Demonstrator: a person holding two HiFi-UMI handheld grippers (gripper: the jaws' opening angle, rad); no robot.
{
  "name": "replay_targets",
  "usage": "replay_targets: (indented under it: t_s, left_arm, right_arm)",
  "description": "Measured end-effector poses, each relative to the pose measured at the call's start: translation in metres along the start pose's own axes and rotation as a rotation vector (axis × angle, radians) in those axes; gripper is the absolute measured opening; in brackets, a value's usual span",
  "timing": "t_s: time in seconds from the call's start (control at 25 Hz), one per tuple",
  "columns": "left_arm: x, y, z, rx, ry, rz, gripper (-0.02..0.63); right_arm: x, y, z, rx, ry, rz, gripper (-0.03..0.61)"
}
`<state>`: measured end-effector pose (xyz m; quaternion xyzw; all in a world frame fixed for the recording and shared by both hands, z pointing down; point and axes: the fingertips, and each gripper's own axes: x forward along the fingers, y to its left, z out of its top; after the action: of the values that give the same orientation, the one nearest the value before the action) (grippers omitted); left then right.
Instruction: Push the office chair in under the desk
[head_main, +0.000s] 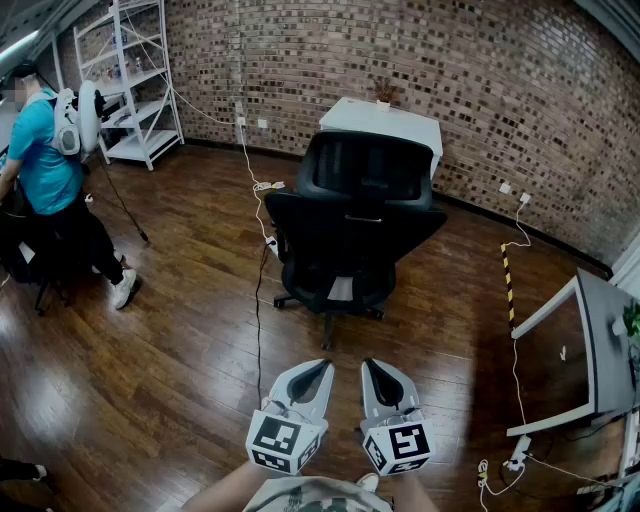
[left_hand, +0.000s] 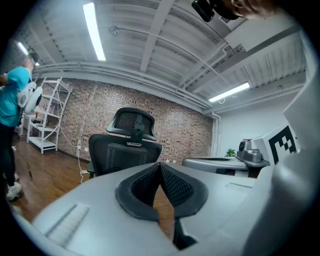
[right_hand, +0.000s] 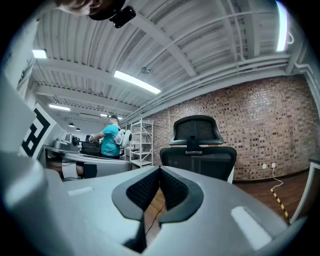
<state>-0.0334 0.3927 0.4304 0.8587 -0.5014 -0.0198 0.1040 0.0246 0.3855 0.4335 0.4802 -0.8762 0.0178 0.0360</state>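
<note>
A black office chair (head_main: 352, 222) with a mesh back and headrest stands on the wooden floor, its back turned toward me. Behind it, against the brick wall, is a small white desk (head_main: 385, 122). My left gripper (head_main: 318, 372) and right gripper (head_main: 375, 369) are side by side near the bottom of the head view, well short of the chair, both shut with nothing between the jaws. The chair's back (left_hand: 125, 150) fills the middle of the left gripper view and shows upright (right_hand: 199, 150) in the right gripper view.
A white cable (head_main: 258, 200) runs along the floor left of the chair. A person in a teal shirt (head_main: 45, 160) stands at far left near a white shelf rack (head_main: 130, 75). Another desk (head_main: 600, 340) sits at right, with yellow-black floor tape (head_main: 507, 285).
</note>
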Motion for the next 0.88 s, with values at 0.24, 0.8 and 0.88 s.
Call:
replay_targets:
  t_s: [0.24,0.8,0.88]
  left_arm:
    - [-0.004,0.034,0.014,0.017,-0.016,-0.041,0.014]
    - [0.019,0.055,0.032,0.037,-0.033,-0.089,0.014]
    - [0.028,0.062,0.034,0.047,-0.038,-0.066,0.014]
  right_arm:
    - [0.024,0.022,0.015,-0.022,-0.025,-0.031,0.002]
    - [0.044,0.001,0.024,-0.065,-0.019,-0.056,0.011]
    - [0.056,-0.007,0.027,-0.081,-0.034,-0.031,0.017]
